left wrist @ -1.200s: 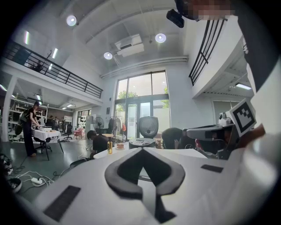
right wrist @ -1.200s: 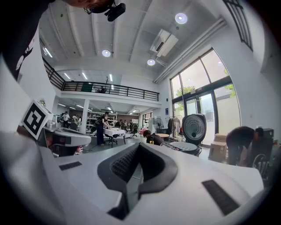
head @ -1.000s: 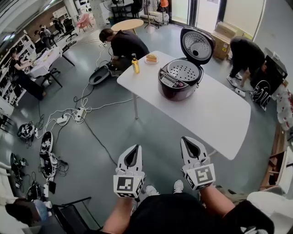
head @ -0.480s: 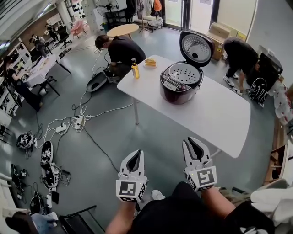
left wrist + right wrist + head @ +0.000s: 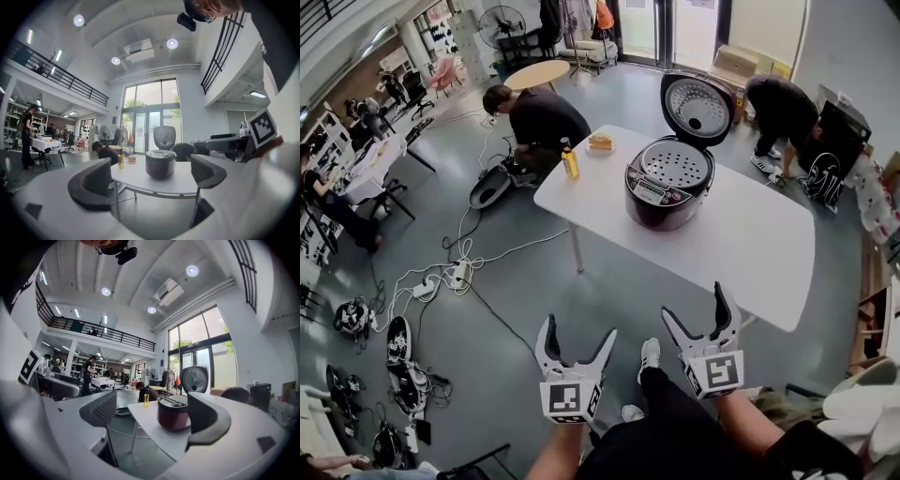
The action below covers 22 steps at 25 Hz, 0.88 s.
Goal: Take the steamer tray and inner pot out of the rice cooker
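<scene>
Left gripper point(image 5: 578, 330), low at 7 o'clock in the head view, has just been opening; its jaws stand spread wide with only air between them. Right gripper point(image 5: 697, 305), at 5 o'clock, has likewise just been opening and grips nothing. Both point level over the grey floor, well apart from the white table point(image 5: 750, 234) ahead.

On that table, at about 12 o'clock from the grippers, sits the dark rice cooker point(image 5: 667, 183) with its lid point(image 5: 697, 103) standing open at its 1 o'clock. The perforated steamer tray point(image 5: 675, 167) lies in the cooker's mouth; the inner pot beneath it cannot be made out. A yellow bottle point(image 5: 570, 164) stands at the cooker's 9 o'clock near the table's edge. Beyond it, at 11 o'clock, a person point(image 5: 534, 117) crouches on the floor.
</scene>
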### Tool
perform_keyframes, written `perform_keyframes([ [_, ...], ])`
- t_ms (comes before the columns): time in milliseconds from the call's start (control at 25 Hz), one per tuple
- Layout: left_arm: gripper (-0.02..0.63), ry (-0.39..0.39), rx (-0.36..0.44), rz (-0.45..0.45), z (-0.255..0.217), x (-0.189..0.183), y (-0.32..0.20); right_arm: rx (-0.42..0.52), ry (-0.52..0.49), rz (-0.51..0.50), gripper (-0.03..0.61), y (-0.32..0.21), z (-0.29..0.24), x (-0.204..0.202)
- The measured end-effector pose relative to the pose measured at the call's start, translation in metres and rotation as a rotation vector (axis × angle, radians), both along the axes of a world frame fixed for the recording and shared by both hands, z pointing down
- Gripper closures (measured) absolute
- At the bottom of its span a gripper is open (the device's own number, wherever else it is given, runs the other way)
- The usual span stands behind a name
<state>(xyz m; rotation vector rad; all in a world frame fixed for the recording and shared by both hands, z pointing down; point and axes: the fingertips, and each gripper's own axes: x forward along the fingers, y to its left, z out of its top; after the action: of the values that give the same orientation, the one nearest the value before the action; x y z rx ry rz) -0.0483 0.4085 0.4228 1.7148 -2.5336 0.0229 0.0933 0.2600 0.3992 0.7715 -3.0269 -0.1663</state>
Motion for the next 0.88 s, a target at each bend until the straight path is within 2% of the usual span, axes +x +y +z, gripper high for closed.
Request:
perform_keyframes([
  [80,0.024,0.008,0.013,-0.005,0.000,-0.012,-0.012,0.005,-0.011,0.018,0.089,-0.013,-0.002,-0.009],
  [120,0.020,0.011,0.011,-0.001,0.000,-0.018,-0.019,0.007,-0.017,0.026,0.070,-0.020,-0.003,-0.014],
  [240,0.020,0.005,-0.002,0.015,-0.002,-0.034,-0.047,0.005,-0.027,0.046,0.049,-0.047,-0.004,-0.028],
  [600,0.028,-0.011,-0.058,0.036,-0.010,-0.092,-0.147,-0.053,0.020,0.074,0.049,-0.151,0.006,-0.079],
  [880,0.037,-0.008,-0.083,0.075,-0.011,-0.127,-0.230,-0.074,0.032,0.110,0.049,-0.230,0.011,-0.102],
])
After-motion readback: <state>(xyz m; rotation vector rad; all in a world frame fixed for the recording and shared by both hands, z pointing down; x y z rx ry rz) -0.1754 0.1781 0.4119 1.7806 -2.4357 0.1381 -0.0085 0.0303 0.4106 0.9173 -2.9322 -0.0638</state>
